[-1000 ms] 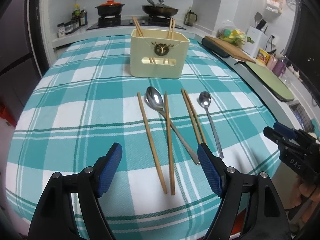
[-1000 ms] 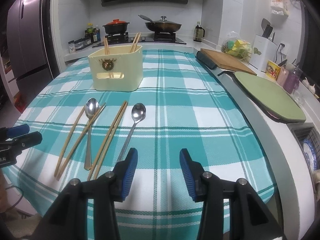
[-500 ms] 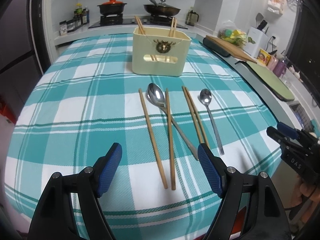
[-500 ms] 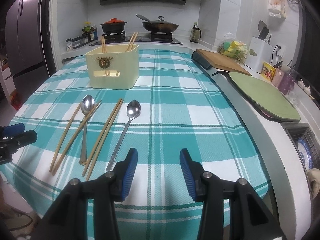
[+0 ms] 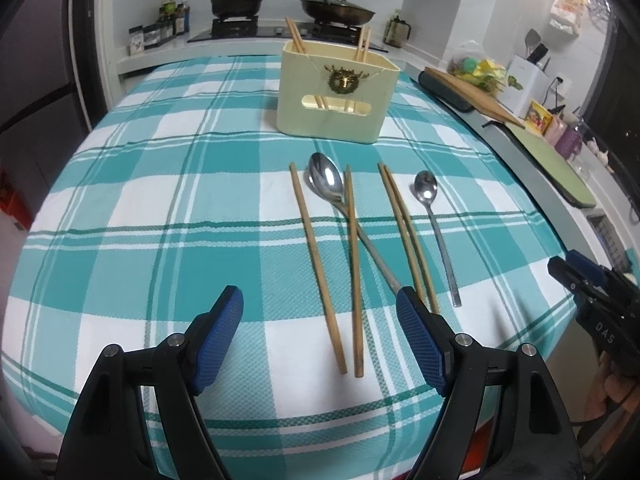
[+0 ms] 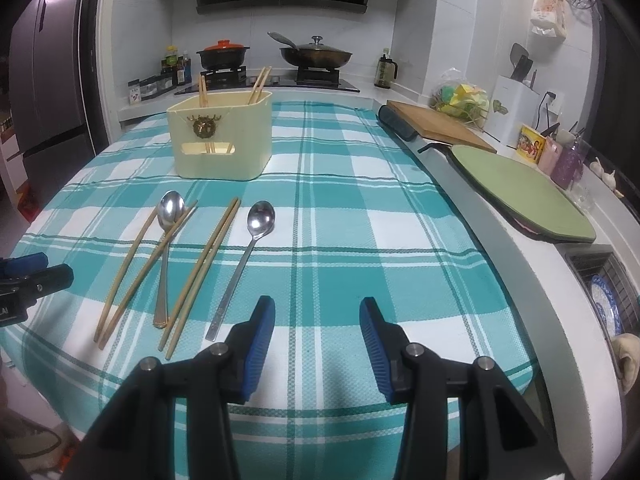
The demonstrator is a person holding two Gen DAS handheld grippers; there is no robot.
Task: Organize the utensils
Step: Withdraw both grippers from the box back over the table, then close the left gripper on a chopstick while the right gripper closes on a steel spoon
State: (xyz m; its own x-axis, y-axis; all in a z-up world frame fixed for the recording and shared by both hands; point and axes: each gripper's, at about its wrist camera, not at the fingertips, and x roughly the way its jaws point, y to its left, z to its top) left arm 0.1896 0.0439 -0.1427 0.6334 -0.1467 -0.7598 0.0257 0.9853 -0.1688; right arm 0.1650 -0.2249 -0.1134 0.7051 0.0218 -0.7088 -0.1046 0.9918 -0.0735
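Note:
Two pairs of wooden chopsticks and two steel spoons lie loose on the teal plaid tablecloth (image 5: 160, 240). The left chopstick pair (image 5: 316, 264) (image 6: 140, 264) crosses the large spoon (image 5: 326, 178) (image 6: 171, 206). To its right lie the second chopstick pair (image 5: 404, 232) (image 6: 208, 264) and the small spoon (image 5: 426, 192) (image 6: 261, 218). Behind them stands a cream utensil holder (image 5: 338, 98) (image 6: 222, 140) with chopsticks upright in it. My left gripper (image 5: 319, 300) hovers open and wide over the near ends of the left pair. My right gripper (image 6: 317, 308) is open over bare cloth, right of the small spoon's handle.
The table's front edge runs just below both grippers. A counter along the right carries a wooden cutting board (image 6: 444, 124) and a green mat (image 6: 524, 196). A stove with a red-lidded pot (image 6: 224, 54) and a pan (image 6: 316, 54) sits at the back; a fridge (image 6: 48, 92) stands at the left.
The views shift only slightly. The utensils lie as before, and both grippers keep the same opening.

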